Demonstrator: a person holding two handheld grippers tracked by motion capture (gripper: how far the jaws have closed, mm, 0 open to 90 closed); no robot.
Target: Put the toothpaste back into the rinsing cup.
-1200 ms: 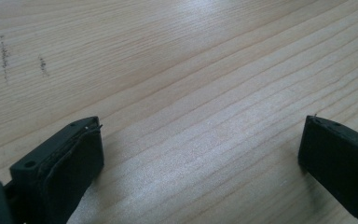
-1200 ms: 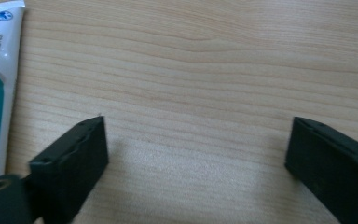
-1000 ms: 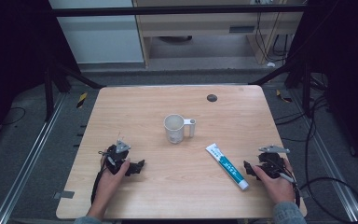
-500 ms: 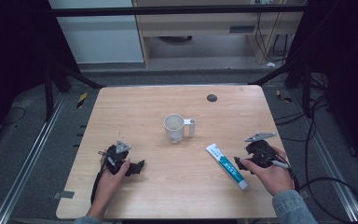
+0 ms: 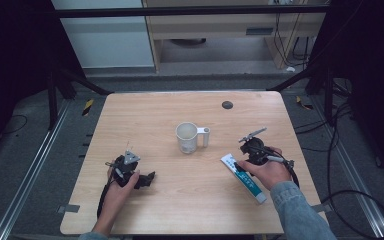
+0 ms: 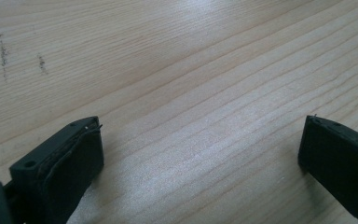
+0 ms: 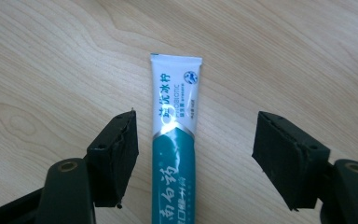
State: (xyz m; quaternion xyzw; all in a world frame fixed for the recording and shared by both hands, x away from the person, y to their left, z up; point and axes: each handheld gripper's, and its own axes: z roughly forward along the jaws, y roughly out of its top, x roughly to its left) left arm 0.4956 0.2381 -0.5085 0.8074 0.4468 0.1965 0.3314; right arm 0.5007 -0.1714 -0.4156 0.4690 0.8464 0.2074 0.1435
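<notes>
1. Toothpaste tube [image 5: 244, 177] lies near the table's [image 5: 155, 115] right edge, right of the mug [image 5: 187, 137]; the right gripper [image 5: 241, 165] has moved over it from the right, so a pickup looks imminent.
2. Left gripper [image 6: 200, 149]: jaws wide apart over bare wood.
3. Right gripper [image 7: 196, 154]: jaws have just been closing, straddling the tube [image 7: 175, 140], not yet touching.

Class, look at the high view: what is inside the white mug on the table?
The white mug stands upright, and its inside looks pale and bare as far as the high view shows. The near wall covers part of the bottom, so a small thing lying there cannot be ruled out.
</notes>
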